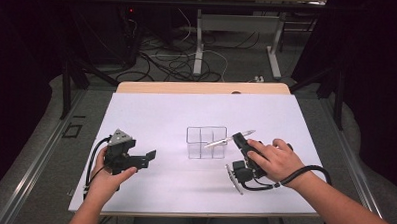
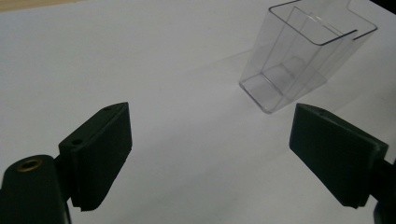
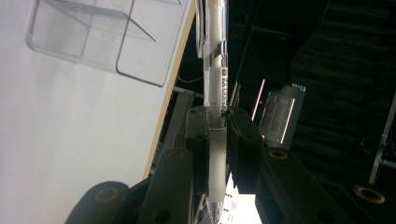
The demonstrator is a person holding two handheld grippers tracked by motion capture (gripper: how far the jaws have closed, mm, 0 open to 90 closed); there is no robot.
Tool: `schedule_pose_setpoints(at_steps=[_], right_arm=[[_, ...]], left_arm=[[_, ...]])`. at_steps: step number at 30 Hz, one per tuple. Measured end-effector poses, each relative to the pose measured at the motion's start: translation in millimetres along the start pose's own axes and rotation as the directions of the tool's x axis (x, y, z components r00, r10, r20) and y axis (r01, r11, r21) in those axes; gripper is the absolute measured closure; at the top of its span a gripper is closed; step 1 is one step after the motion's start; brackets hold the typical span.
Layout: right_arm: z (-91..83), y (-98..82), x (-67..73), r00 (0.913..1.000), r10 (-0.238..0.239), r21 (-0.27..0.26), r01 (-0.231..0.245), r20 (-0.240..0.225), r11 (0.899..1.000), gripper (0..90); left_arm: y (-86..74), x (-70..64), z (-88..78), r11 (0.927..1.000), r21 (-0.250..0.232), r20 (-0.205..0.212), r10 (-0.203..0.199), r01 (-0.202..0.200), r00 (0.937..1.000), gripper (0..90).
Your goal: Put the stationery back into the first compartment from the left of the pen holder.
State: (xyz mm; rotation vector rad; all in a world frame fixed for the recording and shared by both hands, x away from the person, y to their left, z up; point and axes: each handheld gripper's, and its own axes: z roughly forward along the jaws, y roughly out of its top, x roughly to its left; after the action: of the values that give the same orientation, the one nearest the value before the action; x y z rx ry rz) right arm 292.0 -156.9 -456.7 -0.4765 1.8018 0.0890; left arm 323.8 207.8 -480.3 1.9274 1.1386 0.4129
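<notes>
Right gripper [image 3: 215,123]: clamped on the pen [image 1: 229,139] — held lengthwise, one end over the box [image 1: 206,141], likely to drop it in.
Left gripper [image 1: 144,158]: jaws wide, nothing between — waiting clear.
Box: clear, mid-table [image 1: 151,115], upright, open top ready.

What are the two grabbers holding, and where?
The right gripper clamps a pen near its tip end. The left gripper is open and holds nothing.
</notes>
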Motion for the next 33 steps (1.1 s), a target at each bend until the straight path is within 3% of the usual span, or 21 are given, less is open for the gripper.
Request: schedule_pose_setpoints(at_steps=[5,10,12,17,23,24,30,32,33], right_arm=[[1.6,10.2,4.3,0.9994,-0.028,-0.020,0.028,-0.019,0.999,79.9],[1.2,21.7,9.9,0.9951,-0.093,-0.048,0.091,-0.034,0.995,79.9],[1.4,25.6,13.2,0.9947,-0.090,-0.050,0.088,-0.049,0.995,79.9],[3.6,35.4,16.6,0.9924,-0.112,-0.079,0.108,-0.050,0.991,79.9],[4.4,44.6,19.1,0.9905,-0.127,-0.095,0.121,-0.054,0.988,79.9],[4.4,46.0,19.2,0.9895,-0.132,-0.098,0.125,-0.059,0.987,79.9],[5.5,52.8,21.7,0.9825,-0.179,-0.128,0.171,-0.052,0.977,79.9],[5.9,54.6,21.5,0.9805,-0.189,-0.131,0.181,-0.053,0.975,79.9],[6.1,55.4,21.9,0.9807,-0.188,-0.131,0.179,-0.055,0.975,79.9]], left_arm=[[6.8,-9.9,0.1,0.9992,0.005,0.034,0.040,-0.041,0.9986,16.0],[12.3,-19.0,0.8,0.9944,0.017,0.069,0.103,-0.105,0.9923,24.4],[14.1,-24.1,2.1,0.9928,0.016,0.083,0.117,-0.119,0.9896,26.0],[19.4,-35.5,2.3,0.9837,0.011,0.127,0.176,-0.179,0.9760,35.0],[23.0,-49.4,4.8,0.9730,0.011,0.171,0.225,-0.231,0.9591,36.2],[23.9,-51.5,5.4,0.9691,0.014,0.182,0.240,-0.246,0.9535,36.2],[28.7,-65.6,9.4,0.9636,0.037,0.229,0.249,-0.265,0.9409,36.8],[30.9,-69.6,10.9,0.9584,0.066,0.247,0.254,-0.278,0.9351,38.8],[31.3,-71.9,12.5,0.9591,0.069,0.250,0.250,-0.275,0.9355,39.9]])
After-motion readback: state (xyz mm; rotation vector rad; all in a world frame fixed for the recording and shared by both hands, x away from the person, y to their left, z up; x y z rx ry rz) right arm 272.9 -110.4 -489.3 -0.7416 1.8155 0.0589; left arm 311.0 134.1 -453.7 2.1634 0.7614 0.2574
